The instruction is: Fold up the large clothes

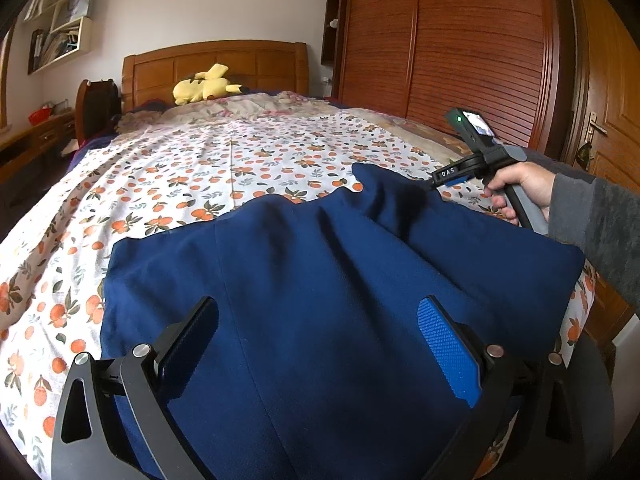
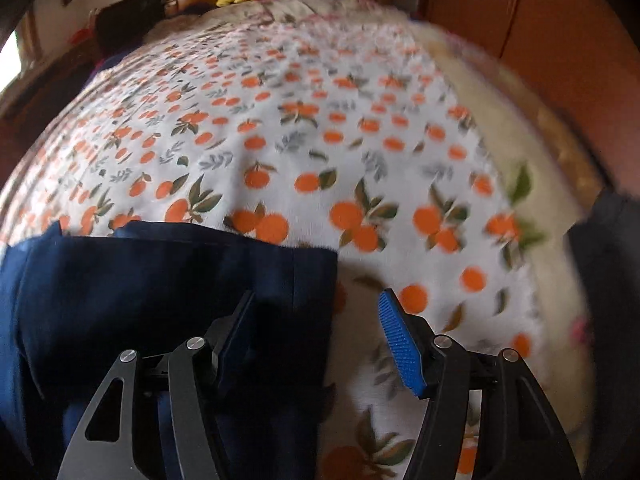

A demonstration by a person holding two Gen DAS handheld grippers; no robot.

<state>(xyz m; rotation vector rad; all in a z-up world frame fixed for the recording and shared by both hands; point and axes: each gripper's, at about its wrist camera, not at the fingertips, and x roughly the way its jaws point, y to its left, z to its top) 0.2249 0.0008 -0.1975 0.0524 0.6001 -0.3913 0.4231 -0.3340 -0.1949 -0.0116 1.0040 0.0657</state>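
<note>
A large navy blue garment lies spread on the bed's orange-print sheet, with a raised fold toward its far right corner. My left gripper is open, its jaws wide apart just above the near part of the garment. My right gripper is open over the garment's right edge; the left finger is above the cloth, the blue pad above the sheet. The right gripper also shows in the left wrist view, held by a hand at the garment's far right corner.
A yellow plush toy lies at the wooden headboard. A tall wooden wardrobe stands along the bed's right side. A desk and chair stand at the left. The right wrist view is motion-blurred.
</note>
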